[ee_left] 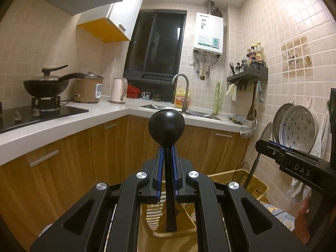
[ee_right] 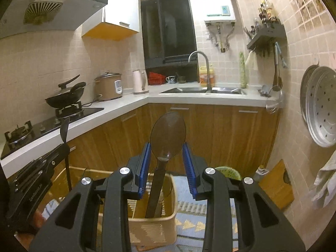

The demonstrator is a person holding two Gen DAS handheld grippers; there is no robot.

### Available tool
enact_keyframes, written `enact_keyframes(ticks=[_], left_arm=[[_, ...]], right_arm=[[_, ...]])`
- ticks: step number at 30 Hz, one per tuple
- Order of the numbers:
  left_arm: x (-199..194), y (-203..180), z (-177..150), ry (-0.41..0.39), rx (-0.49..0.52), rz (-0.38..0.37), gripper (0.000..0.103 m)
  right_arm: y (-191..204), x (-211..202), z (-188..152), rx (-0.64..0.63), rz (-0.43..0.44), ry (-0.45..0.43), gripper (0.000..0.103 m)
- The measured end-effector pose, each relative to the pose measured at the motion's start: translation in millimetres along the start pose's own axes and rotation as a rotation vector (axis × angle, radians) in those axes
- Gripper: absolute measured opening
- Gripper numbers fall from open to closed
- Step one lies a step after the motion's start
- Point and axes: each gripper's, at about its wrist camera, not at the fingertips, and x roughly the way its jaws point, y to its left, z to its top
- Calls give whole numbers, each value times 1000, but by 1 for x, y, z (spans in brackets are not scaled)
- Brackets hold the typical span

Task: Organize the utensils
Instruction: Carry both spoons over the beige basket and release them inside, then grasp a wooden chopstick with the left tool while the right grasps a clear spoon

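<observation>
My left gripper [ee_left: 167, 150] is shut on the thin handle of a black spoon [ee_left: 166, 126]. The spoon stands upright with its round bowl on top and its handle end down in a tan woven basket [ee_left: 259, 187] on the floor. My right gripper [ee_right: 166, 146] is shut on a brown translucent spoon [ee_right: 168, 132], its blue pads against the edges of the bowl. That spoon's flat handle reaches down into the same basket [ee_right: 155, 226]. In the right wrist view the left gripper [ee_right: 64, 148] is at the left with the black spoon [ee_right: 65, 129] edge-on. The right gripper [ee_left: 271, 147] shows at the right of the left wrist view.
An L-shaped white counter [ee_right: 134, 103] over wooden cabinets carries a wok on the stove [ee_left: 45, 85], a rice cooker [ee_left: 88, 88], a kettle [ee_left: 118, 90] and a sink with tap [ee_right: 201, 90]. Steamer trays [ee_right: 321, 105] hang on the right wall. A patterned rug [ee_right: 189, 210] lies beside the basket.
</observation>
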Motion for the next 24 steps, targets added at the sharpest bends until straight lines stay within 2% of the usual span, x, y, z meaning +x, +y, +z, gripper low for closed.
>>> enact_keyframes(ticks=[3,5,7,13,15,16,17,20,24], left_arm=[[-5,4,0,36,-27,-29,9],[-7,8,-1,56,-39,-45,16],[-17,11,-1,56,-48,-53,29],[-41,21,7,104,-82,-110,29],[-49,24,12,150,-94,-124,29],[-51,24,14,173,-101,-134,29],[-53,26,16,206,-109,-144,29],[-57,34,16,355,-141,-172,30],[-62,40,1,500,-137,-186,30]], right_arm=[[0,-2,-4,10,44,39,29],[0,-7,-8,6,66,61,29],[1,-12,-8,1,73,72,31],[-4,-33,-3,21,124,114,32],[-4,-42,0,8,131,120,37],[-3,-48,0,2,136,129,49],[-2,-51,0,-1,139,139,53],[3,-61,-3,-16,148,201,53],[4,-59,-16,-4,157,327,53]])
